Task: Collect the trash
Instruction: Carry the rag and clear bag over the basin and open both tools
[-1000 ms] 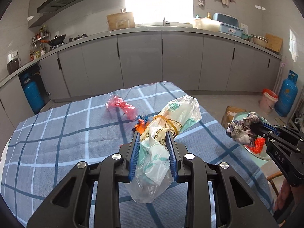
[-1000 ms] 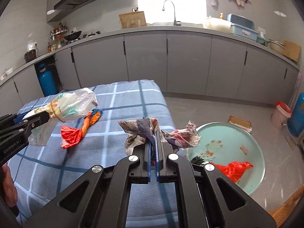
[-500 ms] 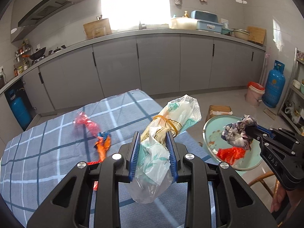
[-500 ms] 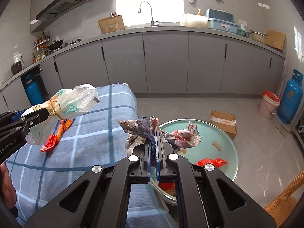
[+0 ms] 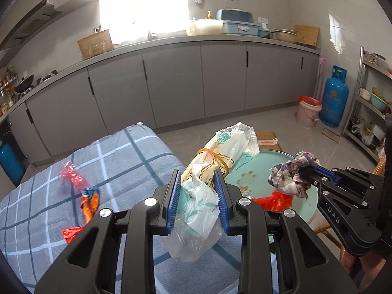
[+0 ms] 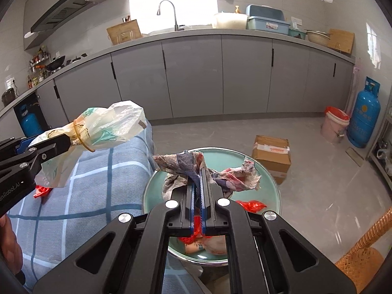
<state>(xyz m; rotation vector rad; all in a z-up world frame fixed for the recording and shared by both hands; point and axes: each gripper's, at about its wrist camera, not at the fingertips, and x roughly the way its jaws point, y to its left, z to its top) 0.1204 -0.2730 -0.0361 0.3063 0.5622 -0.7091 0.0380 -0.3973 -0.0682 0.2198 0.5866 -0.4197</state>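
My left gripper point(image 5: 198, 180) is shut on a clear plastic bag point(image 5: 220, 161) bound with a yellow rubber band, held above the table's right edge; it also shows in the right wrist view point(image 6: 98, 132). My right gripper point(image 6: 200, 171) is shut on a crumpled patterned rag point(image 6: 220, 174), held over a round pale green basin point(image 6: 267, 191). The rag point(image 5: 291, 176) and basin point(image 5: 247, 178) show in the left wrist view too. A red wrapper point(image 6: 252, 205) lies in the basin. Red point(image 5: 72, 175) and orange point(image 5: 90, 202) wrappers lie on the checked tablecloth point(image 5: 117, 161).
A cardboard box point(image 6: 272, 158) sits on the floor beyond the basin. A pink bucket point(image 6: 334, 125) and a blue gas cylinder point(image 6: 365, 115) stand at the right wall. A wicker chair point(image 6: 362, 250) is at lower right. Grey cabinets point(image 6: 196, 78) line the back.
Both grippers have swung right with their loads. The rag now hangs over the basin, and the bag has moved from over the table to its right edge.
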